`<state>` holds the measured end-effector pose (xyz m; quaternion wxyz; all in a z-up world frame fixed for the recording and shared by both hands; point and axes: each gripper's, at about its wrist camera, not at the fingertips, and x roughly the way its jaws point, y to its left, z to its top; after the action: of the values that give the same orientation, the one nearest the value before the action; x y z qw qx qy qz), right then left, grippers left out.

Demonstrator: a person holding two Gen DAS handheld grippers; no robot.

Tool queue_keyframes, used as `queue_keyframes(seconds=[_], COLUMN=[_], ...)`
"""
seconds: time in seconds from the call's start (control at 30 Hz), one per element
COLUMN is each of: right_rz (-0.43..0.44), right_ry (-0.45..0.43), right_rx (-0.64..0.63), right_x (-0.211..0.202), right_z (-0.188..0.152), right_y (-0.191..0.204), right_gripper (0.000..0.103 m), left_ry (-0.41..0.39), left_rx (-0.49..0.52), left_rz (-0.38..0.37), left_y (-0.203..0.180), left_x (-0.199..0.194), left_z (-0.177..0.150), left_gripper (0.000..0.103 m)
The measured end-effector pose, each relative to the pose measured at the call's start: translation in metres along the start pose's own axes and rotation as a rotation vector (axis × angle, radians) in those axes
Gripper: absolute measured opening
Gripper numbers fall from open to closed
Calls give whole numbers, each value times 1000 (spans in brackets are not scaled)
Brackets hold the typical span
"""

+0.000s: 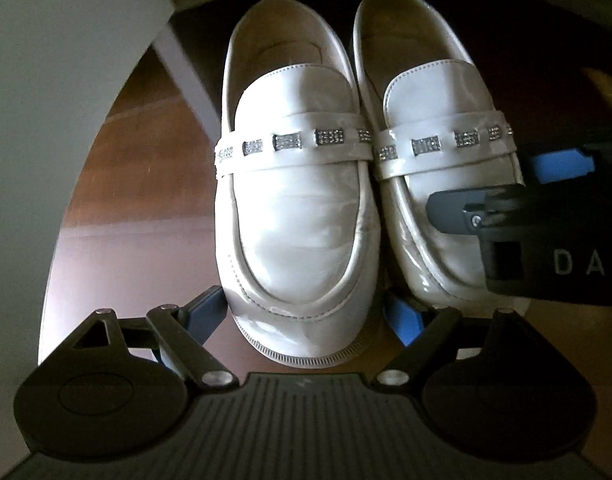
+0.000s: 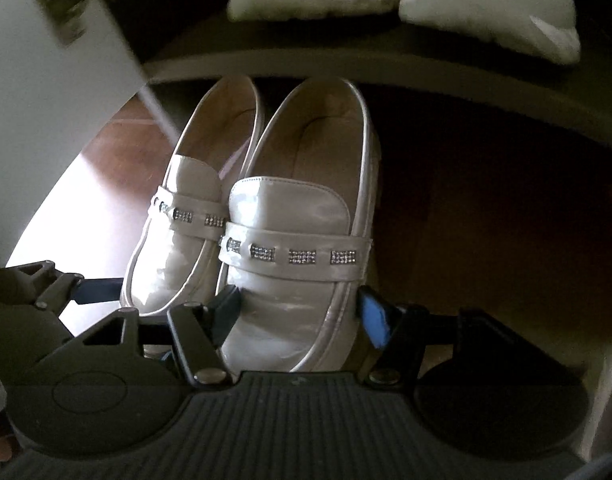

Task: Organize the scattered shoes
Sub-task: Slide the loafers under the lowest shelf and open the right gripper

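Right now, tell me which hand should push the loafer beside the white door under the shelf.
Left. The left gripper brackets the toe of the door-side loafer; the right gripper straddles the other loafer.

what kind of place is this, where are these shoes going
Probably a home shoe cabinet: white loafers sit at a low shelf with other white shoes above, a hinged door beside, and wooden floor.
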<state>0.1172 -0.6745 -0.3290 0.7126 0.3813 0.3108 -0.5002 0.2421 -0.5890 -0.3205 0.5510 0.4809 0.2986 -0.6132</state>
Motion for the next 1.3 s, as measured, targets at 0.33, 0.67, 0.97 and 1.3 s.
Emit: queue_keyframes(seconds=[0.33, 0.67, 0.97, 1.3], right_rz=[-8, 95, 154, 168], right_ry=[-82, 75, 99, 74], right_rx=[-3, -80, -62, -66], right_x=[12, 3, 15, -14], right_z=[25, -17, -31, -32], right_y=[-10, 6, -1, -17], right_gripper=[63, 15, 9, 9], left_ry=[-74, -71, -113, -112], left_rx=[39, 93, 165, 119], left_rz=[44, 81, 46, 5], left_y=[-4, -23, -26, -14], left_x=[5, -20, -10, -7], left_z=[13, -29, -17, -7], left_gripper=[82, 62, 61, 62])
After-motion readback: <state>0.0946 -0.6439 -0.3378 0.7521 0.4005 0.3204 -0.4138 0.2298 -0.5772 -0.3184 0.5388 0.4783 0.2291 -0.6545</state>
